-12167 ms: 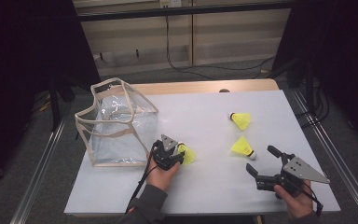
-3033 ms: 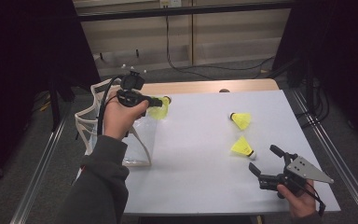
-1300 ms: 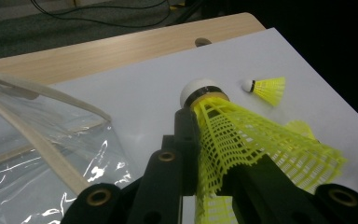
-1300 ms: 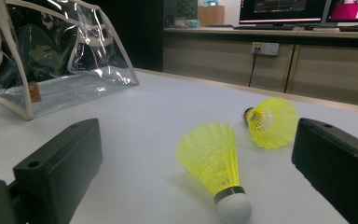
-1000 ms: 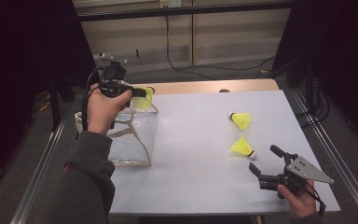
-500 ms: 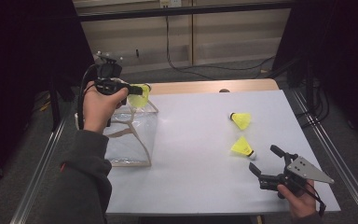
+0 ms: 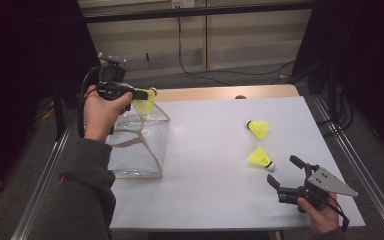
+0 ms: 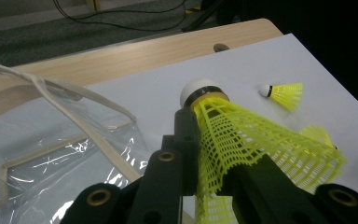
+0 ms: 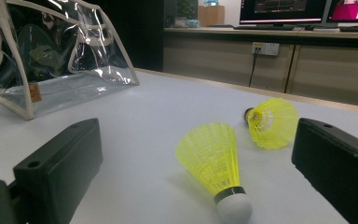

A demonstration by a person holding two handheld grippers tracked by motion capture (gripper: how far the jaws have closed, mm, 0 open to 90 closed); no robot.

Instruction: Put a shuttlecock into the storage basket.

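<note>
Upper left of the high view: my left gripper (image 7: 139, 93), raised over the bag (image 7: 139, 145).
Left gripper: clenched on a shuttlecock (image 8: 242, 135); jaws pinch the yellow skirt, white cork pointing away from my hand.
Bag: clear, cream-trimmed, standing at the table's (image 7: 210, 165) left edge, mouth upward, directly under the held shuttlecock.
Right gripper (image 7: 286, 176): lower right, jaws spread wide, nothing between them, resting low by the table's near edge.
Loose shuttlecocks: two, right of centre; the near one (image 9: 216, 163) lies just ahead of my right jaws, the far one (image 9: 270, 122) just behind it.
Risk, drop: if I let go off-centre, I judge the shuttlecock could strike the trim and bounce out onto the table.
Risk, grip: the skirt is soft mesh; a hard squeeze may crush it or snag it on release.
Risk, bag: floppy walls may fold shut if nudged.
</note>
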